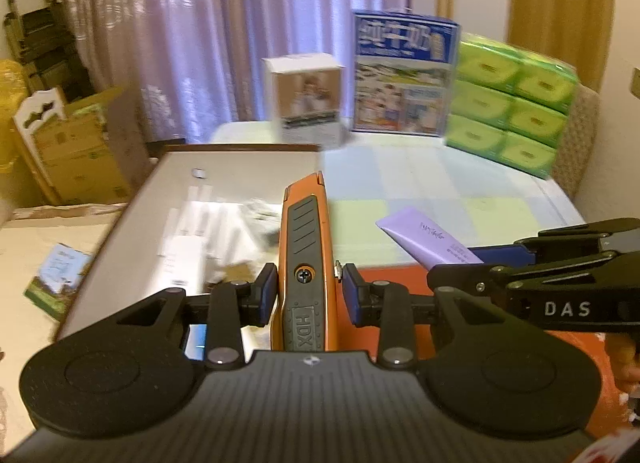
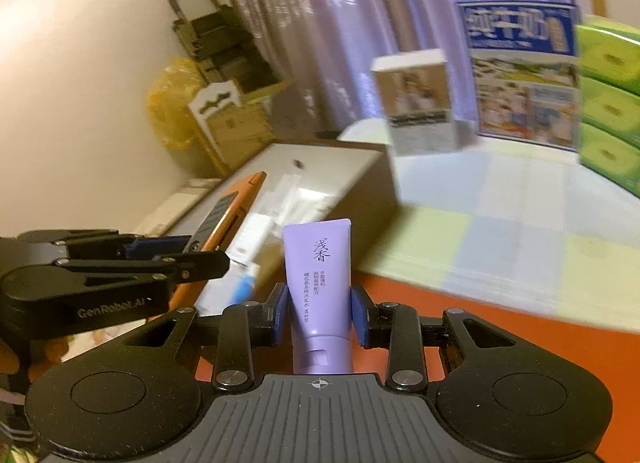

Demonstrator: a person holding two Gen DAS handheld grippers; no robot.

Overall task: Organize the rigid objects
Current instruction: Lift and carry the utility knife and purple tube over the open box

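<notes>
My left gripper [image 1: 309, 294] is shut on an orange and grey HDX utility knife [image 1: 306, 247], held in the air with its tip pointing away, near the grey storage box [image 1: 132, 223]. My right gripper [image 2: 319, 315] is shut on a purple tube [image 2: 318, 263] with its cap toward the camera. The tube also shows in the left wrist view [image 1: 428, 235], to the right of the knife. The knife shows in the right wrist view [image 2: 228, 215], over the box [image 2: 360, 191]. The box holds several white packets [image 1: 208, 223].
A white carton [image 1: 306, 99], a blue milk box [image 1: 404, 71] and stacked green tissue packs [image 1: 516, 103] stand at the far edge of the pastel checked mat [image 1: 440, 191]. An orange surface [image 2: 520, 343] lies below. Cardboard boxes [image 1: 76, 143] and a folded cart [image 1: 36, 35] stand left.
</notes>
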